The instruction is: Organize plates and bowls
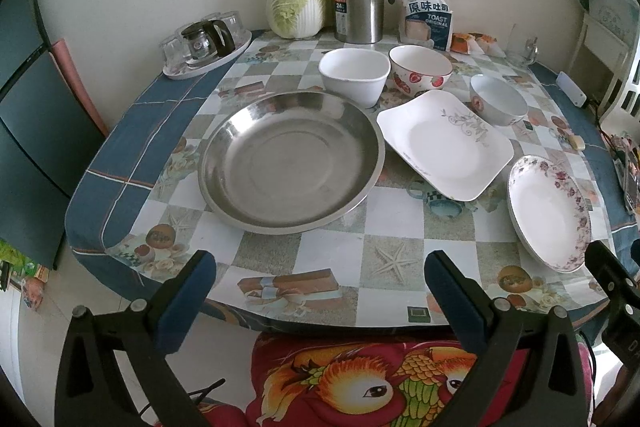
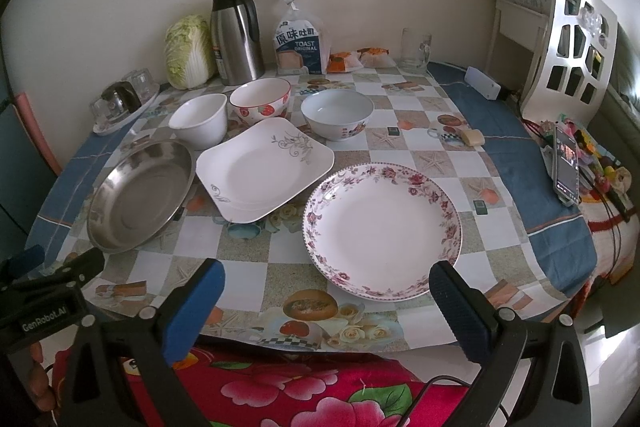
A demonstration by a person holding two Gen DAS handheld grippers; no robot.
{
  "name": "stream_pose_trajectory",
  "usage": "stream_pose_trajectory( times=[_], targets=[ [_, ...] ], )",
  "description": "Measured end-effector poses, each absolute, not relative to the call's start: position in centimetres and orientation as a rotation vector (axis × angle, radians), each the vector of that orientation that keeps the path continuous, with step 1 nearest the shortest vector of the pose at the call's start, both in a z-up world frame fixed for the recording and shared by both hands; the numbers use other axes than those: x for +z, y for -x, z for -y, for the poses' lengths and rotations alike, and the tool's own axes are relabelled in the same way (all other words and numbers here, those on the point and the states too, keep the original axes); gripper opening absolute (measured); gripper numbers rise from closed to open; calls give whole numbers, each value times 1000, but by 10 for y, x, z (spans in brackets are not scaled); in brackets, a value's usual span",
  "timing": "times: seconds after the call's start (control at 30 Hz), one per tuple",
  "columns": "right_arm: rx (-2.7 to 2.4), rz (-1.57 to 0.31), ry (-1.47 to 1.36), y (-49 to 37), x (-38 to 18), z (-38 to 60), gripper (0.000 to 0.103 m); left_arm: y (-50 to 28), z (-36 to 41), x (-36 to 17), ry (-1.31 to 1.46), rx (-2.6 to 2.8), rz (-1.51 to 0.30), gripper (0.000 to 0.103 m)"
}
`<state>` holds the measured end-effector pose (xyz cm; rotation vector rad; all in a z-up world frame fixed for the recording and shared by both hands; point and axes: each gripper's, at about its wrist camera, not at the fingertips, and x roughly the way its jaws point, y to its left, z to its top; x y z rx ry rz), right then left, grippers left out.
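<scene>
Steel dish (image 1: 290,161) lies dead ahead of the left gripper (image 1: 320,291), floral round plate (image 2: 382,229) just beyond the right gripper (image 2: 326,301) — both sets of jaws spread wide, holding nothing. Square plate (image 2: 266,167) sits between them; three bowls (image 2: 337,113) line up behind — all empty. I'd judge each gripper takes its nearest piece.
</scene>
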<state>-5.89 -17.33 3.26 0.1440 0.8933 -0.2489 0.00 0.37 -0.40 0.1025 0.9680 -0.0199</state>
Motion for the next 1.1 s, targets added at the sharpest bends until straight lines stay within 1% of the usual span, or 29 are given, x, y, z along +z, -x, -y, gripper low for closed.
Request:
stream_pose_trajectory(
  times=[1.1],
  targets=[
    [-251,-896,-141,57,32,175,103,0,-4,-9,-101,-15,-973,103]
  ],
)
